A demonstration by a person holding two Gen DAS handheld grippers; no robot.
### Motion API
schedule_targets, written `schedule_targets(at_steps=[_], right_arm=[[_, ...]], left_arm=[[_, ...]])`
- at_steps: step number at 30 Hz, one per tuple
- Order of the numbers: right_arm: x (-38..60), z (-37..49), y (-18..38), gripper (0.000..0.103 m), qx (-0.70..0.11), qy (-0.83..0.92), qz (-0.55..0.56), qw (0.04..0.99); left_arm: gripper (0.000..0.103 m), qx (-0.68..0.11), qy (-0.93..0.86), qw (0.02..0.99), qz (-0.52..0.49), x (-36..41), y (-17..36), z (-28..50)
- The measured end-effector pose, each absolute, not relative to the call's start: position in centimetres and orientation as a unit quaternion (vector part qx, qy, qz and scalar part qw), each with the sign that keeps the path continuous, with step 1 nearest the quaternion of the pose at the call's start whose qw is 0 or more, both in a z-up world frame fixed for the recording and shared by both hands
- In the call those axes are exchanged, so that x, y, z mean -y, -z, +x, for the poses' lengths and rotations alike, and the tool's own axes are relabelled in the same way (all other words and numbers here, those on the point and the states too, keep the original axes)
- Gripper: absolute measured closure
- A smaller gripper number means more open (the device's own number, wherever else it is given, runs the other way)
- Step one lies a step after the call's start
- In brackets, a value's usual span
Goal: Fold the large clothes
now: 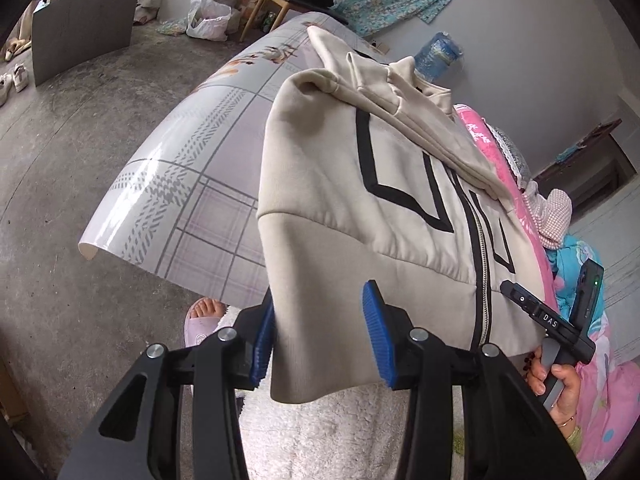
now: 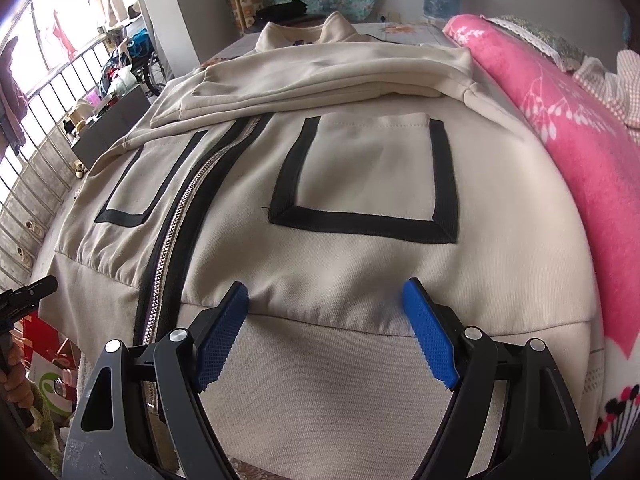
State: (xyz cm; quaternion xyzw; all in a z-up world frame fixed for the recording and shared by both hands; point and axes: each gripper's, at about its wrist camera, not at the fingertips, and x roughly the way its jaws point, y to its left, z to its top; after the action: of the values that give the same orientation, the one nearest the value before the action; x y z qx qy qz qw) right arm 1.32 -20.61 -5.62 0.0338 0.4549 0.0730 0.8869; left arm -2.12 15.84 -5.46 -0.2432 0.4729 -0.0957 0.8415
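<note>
Beige jacket lies flat on table, sleeves folded across chest. Left gripper half-open astride hem corner; right gripper wide above hem. Next, probably: pinch hem, fold toward collar.

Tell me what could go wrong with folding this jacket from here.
1. The sleeves lie loosely folded across the cream jacket; lifting the hem could spill them.
2. The left hand-held gripper straddles only the hem's corner, so a grip there may slip.
3. The jacket hangs over the table edge, so a tug might drag it off.
</note>
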Motion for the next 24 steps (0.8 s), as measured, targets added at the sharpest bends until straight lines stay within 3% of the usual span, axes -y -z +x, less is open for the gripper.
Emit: schedule_targets(at_steps=[5,8,11,24], right_arm=[[20.8,1.3,5.5,0.027,-0.456,-0.076,0.037,0.886],[21.3,1.0,5.3,0.027,-0.454,-0.081,0.049,0.886],[22.1,0.1,4.7,0.027,-0.451,-0.09,0.062,0.886],[28.2,-7.3,2.9,0.027,-0.453,-0.051,0.084,0.886]], left_arm=[[0.064,-0.476,0.075,0.853,-0.201,-14.5,4.9,-1.8],[0.073,-0.485,0.042,0.859,-0.158,-13.5,4.9,-1.7],[0.075,-0.486,0.022,0.865,-0.121,-12.6,4.8,-1.8],[0.075,-0.492,-0.008,0.868,-0.072,-11.4,4.6,-1.6]])
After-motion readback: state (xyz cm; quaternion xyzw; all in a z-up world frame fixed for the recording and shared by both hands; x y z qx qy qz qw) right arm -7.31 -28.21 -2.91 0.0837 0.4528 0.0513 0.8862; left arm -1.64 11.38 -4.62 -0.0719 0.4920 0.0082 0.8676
